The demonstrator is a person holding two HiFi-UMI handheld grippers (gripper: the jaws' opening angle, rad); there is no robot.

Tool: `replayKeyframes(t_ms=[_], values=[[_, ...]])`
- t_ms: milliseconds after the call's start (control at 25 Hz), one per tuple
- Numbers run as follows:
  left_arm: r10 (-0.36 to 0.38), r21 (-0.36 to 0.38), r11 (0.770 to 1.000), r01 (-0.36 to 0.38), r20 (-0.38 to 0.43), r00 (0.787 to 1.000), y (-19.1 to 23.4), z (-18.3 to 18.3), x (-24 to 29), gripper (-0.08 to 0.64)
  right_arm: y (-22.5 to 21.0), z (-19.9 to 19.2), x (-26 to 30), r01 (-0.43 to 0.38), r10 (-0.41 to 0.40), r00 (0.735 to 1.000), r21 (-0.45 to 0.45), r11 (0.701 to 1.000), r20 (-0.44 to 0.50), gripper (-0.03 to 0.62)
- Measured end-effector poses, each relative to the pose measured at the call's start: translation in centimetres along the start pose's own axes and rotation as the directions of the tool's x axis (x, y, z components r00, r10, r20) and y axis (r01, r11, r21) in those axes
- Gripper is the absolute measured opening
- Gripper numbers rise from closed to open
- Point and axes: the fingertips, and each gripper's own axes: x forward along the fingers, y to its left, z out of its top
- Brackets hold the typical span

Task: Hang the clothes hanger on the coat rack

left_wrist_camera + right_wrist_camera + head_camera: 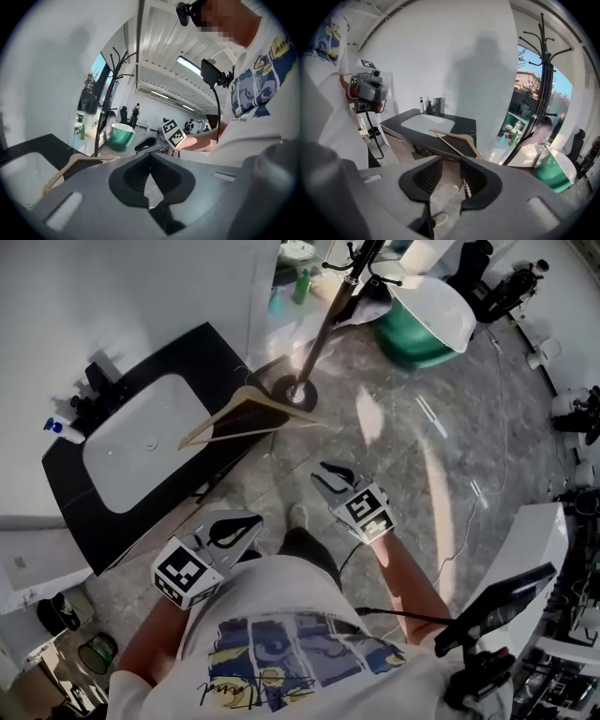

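Head view, biggest first: dark counter with sink at upper left. Coat rack rising at top centre. Hanger lying on counter's right end, just beside rack base, well apart from both claws. Approach step, judging by layout; nothing picked up yet. Left gripper clenched, empty. Right gripper released, jaws apart, nothing between, aimed toward hanger. Next: reach up-frame, clamp a hanger arm, lift clear, hook over a rack prong.
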Motion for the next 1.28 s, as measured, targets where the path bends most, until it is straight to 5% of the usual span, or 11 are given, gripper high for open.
replayKeyframes(t_ms=[320,520,720,1080,1200,1280], values=[[0.233,-0.063,0.971,-0.231,0.028,0.972,4.8,2.0,0.1,0.003,-8.2,-1.1,10.2,-0.146,0.14,0.982,-0.039,0.989,-0.124,0.17],[0.337,-0.114,0.937,-0.33,0.046,0.94,7.4,4.3,1.7,0.003,-12.2,-4.5,15.9,-0.279,0.274,0.928,0.015,0.96,-0.253,0.24],[0.414,-0.145,0.902,-0.406,0.028,0.91,8.7,5.0,3.3,0.003,-12.3,-6.9,19.7,-0.495,0.516,0.801,0.149,0.856,-0.303,0.319],[0.537,-0.2,0.827,-0.525,0.005,0.844,10.8,5.5,4.0,0.003,-9.5,-9.0,22.4,-0.724,0.829,0.49,0.404,0.559,-0.268,0.336],[0.567,-0.213,0.805,-0.553,0.002,0.824,11.2,5.5,3.9,0.003,-8.6,-8.7,22.5,-0.744,0.875,0.427,0.461,0.483,-0.229,0.289],[0.577,-0.217,0.798,-0.562,0.005,0.817,11.4,5.4,4.0,0.003,-8.2,-8.6,22.2,-0.757,0.895,0.39,0.478,0.444,-0.214,0.179]])
